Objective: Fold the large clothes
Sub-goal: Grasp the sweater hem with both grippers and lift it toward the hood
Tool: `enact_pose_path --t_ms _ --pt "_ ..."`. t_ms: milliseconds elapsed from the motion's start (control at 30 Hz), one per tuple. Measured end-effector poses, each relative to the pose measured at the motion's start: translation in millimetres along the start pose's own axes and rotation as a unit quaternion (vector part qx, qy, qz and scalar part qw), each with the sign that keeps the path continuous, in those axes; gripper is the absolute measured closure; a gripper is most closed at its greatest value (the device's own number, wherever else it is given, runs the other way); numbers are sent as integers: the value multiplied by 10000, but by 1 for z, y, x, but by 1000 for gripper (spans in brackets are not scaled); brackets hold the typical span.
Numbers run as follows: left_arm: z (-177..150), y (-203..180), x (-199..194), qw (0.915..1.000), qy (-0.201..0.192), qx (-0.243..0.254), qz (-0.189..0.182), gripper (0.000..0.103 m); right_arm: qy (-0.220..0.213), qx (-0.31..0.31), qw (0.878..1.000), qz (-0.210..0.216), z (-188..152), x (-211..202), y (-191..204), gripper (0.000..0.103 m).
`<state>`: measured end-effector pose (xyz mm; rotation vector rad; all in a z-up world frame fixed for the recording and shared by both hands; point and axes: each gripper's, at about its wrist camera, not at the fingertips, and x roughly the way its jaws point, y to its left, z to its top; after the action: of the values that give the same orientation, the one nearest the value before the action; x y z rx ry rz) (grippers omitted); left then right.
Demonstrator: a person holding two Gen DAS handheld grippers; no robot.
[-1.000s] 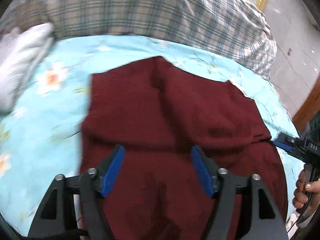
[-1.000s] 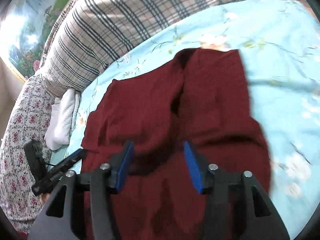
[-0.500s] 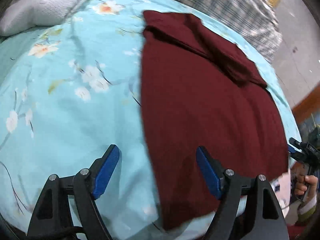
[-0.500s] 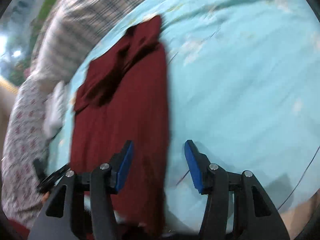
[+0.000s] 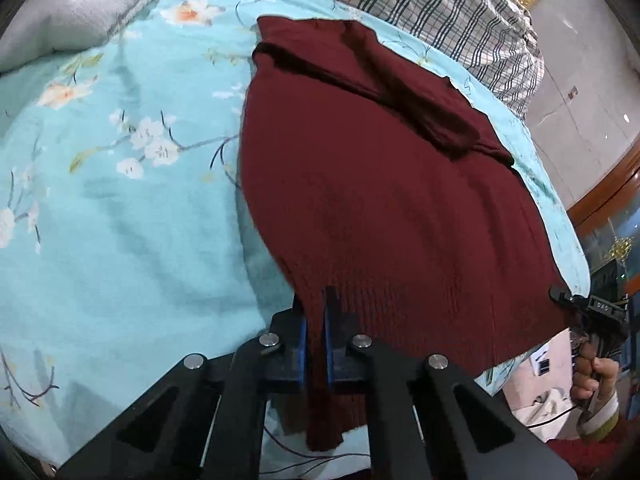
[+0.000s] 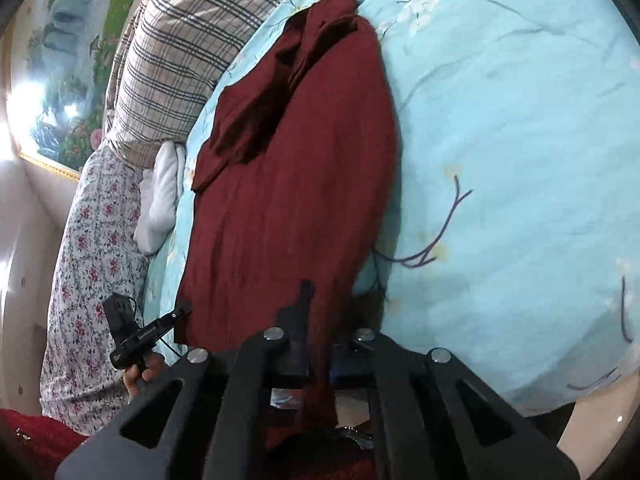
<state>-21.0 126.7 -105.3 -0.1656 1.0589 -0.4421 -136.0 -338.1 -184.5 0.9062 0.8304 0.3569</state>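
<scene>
A dark red knitted sweater [image 5: 380, 200] lies flat on the light blue flowered bedsheet [image 5: 120, 220], its sleeves folded across the far end. At the near left corner, my left gripper [image 5: 316, 308] is shut on the ribbed hem, and a flap of knit hangs down between the blue pads. In the right wrist view the same sweater [image 6: 288, 180] stretches away from me. There my right gripper [image 6: 320, 312] is shut on the other near hem corner. Each gripper also shows at the edge of the other's view, the right gripper [image 5: 560, 294] and the left gripper [image 6: 176, 316], each held by a hand.
A plaid quilt [image 5: 440, 12] is bunched along the far side of the bed. A white folded cloth [image 6: 160, 200] lies beside a flowered cover [image 6: 92, 240]. A framed landscape picture [image 6: 60, 60] hangs behind. Wooden furniture [image 5: 600, 204] and tiled floor lie beyond the bed's right edge.
Both grippers drew back from above the sweater's middle to its near hem, spread apart to the two corners, and went from open to shut on the knit.
</scene>
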Motion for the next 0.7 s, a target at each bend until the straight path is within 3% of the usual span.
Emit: enact_pose_path --t_ms 367,500,700 --pt "36 -27 -44 9962 -866 109 8 100 -473 -621 9969 124 30 -22 41 98" --pt "70 -36 -58 9921 -1254 96 -20 100 -764 -798 9934 297 62 -28 60 98" --pt "147 -45 -55 9835 -1806 -6 69 100 -1135 -925 9879 504 131 -18 78 98"
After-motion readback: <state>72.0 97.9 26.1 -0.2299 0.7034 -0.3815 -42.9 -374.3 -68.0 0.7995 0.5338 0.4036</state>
